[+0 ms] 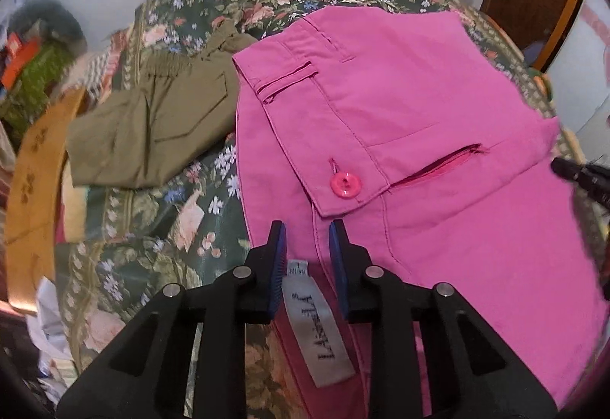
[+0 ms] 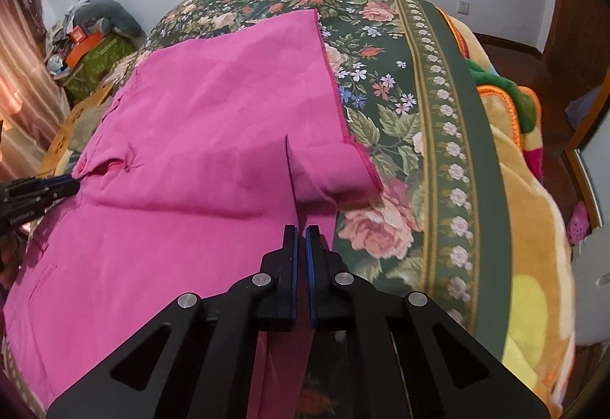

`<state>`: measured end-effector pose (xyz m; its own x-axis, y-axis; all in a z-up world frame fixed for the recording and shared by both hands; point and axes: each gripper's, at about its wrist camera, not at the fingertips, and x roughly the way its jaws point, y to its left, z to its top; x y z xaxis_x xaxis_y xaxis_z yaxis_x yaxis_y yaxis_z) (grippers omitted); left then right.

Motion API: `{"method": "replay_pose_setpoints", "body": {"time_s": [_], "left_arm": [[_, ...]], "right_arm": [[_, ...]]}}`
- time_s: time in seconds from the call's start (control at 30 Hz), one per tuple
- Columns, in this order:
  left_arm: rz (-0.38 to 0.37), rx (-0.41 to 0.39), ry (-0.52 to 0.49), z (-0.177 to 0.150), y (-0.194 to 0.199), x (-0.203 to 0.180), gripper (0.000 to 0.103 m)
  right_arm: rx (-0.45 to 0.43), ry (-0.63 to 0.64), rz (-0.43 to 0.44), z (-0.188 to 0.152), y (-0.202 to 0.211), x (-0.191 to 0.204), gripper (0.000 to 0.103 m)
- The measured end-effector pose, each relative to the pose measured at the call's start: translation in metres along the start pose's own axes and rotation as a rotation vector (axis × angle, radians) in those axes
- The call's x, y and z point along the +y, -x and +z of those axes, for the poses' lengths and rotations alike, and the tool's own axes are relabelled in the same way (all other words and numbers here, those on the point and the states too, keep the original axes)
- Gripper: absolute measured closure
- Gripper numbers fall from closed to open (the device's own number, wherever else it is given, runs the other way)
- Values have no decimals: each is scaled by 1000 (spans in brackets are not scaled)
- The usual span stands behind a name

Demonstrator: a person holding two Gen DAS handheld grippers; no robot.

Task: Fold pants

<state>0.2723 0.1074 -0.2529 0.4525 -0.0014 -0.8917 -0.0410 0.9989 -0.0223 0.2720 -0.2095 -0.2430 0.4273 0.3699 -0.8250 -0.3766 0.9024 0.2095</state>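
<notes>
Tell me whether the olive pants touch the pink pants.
Touching: the left wrist view shows the pink pants edge overlapping the olive pants with no bedspread between them.

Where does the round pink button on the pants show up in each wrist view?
Left wrist: the pink button sits at centre, on the waistband flap of the pink pants, just beyond the left gripper.
Right wrist: at the far left edge, only a sliver of the button shows, beside the left gripper's tip.
Shared landmark: the slit pocket next to the button.
</notes>
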Motion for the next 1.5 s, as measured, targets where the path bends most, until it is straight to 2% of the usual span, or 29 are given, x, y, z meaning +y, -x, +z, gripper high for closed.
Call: {"method": "replay_pose_setpoints", "body": {"time_s": [0.07,0.13,0.2,0.23,0.3,0.37,0.47,0.6,0.63,0.73,0.8,0.83,0.9,0.93,1.03,1.13,1.23,1.37,1.43,1.47,1.5], "left_arm": [[-14,-17,13,1,10,3,78],[-13,-43,4,4,19,3,78],[-12,-64,9,10,27,4,77],[-16,-68,13,14,28,5,75],[-14,-73,23,23,26,6,69],[-11,-65,42,29,19,8,59],[-55,-9,89,37,-2,12,58],[-114,48,133,36,-22,11,58],[-105,52,133,36,-25,8,58],[-89,50,110,38,-27,2,65],[-65,39,82,40,-25,-3,70],[-43,29,64,40,-24,-5,73],[41,-6,17,40,-21,-12,87],[75,-22,-5,40,-20,-14,99],[126,-34,-43,43,-23,-16,99],[166,-21,-58,43,-35,-14,98],[165,-15,-49,44,-36,-11,98],[91,-12,3,46,-18,-2,97],[90,-28,7,45,-6,-1,96],[94,-37,4,44,-1,-2,96],[90,-46,1,43,4,-3,96]], "right_arm": [[3,-7,-9,0,9,-3,96],[-23,-29,-7,3,19,-8,86],[-54,-65,3,10,28,-15,63],[-69,-80,12,14,32,-18,61],[-100,-101,10,22,35,-22,61],[-114,-119,2,30,31,-25,61],[-102,-136,-4,39,16,-27,61],[-23,-171,19,41,-17,-33,61],[-1,-176,31,41,-28,-34,61],[-1,-184,54,38,-36,-35,61],[-26,-150,51,35,-34,-29,78],[-27,-126,55,34,-35,-26,81],[-35,-79,29,33,-33,-17,92],[-37,-51,9,32,-33,-13,93],[-44,14,-34,30,-31,-8,94],[-41,14,-35,27,-29,-16,95],[-20,4,-14,25,-25,-23,94],[-9,-14,-17,25,-4,-24,91],[-38,-24,-12,26,11,-24,78],[-62,-27,-1,27,19,-23,66],[-83,-24,8,27,25,-22,60]]}}
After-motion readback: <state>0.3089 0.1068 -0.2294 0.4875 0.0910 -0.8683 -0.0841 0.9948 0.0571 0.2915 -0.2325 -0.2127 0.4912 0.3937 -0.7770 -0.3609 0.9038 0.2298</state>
